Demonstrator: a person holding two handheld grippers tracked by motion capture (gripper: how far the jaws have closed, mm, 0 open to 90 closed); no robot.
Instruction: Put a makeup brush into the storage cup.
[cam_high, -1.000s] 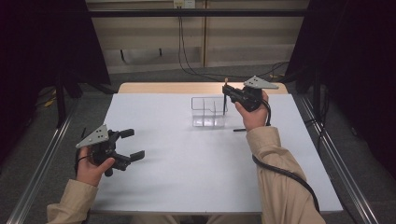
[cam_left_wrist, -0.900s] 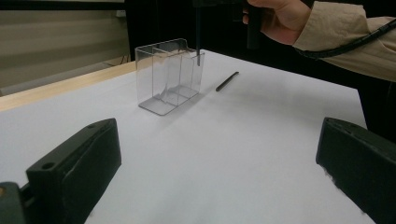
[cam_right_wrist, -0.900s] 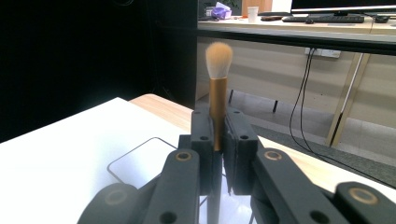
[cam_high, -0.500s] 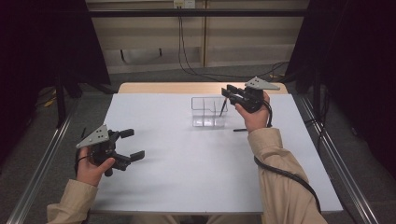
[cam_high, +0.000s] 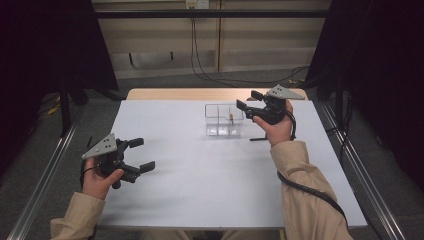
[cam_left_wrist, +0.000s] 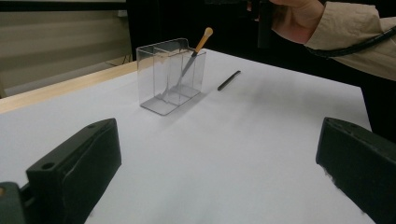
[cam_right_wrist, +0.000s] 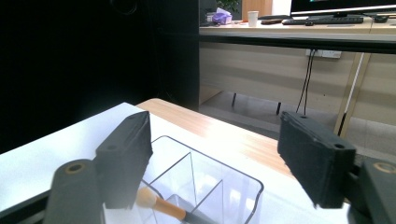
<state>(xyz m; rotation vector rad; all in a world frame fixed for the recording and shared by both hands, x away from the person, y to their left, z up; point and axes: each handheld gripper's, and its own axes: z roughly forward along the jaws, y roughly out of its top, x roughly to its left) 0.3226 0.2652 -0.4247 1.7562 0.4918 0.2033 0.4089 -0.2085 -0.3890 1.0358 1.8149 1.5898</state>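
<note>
A clear plastic box (cam_high: 224, 120) with several compartments stands at the table's far middle. A slim make-up brush (cam_high: 231, 118) with a tan tip leans inside it, free of any grip. My right gripper (cam_high: 248, 100) hovers just right of the box's top. Its jaws have just been opening and nothing is between them. In the right gripper view the brush (cam_right_wrist: 159, 203) lies in the box (cam_right_wrist: 243, 179) below the open right gripper (cam_right_wrist: 219, 158). My left gripper (cam_high: 141, 155) rests open over the near left of the table, far from the box (cam_left_wrist: 170, 77) and brush (cam_left_wrist: 196, 53).
A short black stick (cam_high: 258, 138) lies on the white table (cam_high: 200, 190) just right of the box, under the right hand; the left gripper view shows the stick (cam_left_wrist: 229, 80) too. A wooden strip edges the table's far side. Metal rails run along both sides.
The right gripper's jaws have spread apart and let go of the brush, which now leans in the box. The left hand has kept still.
</note>
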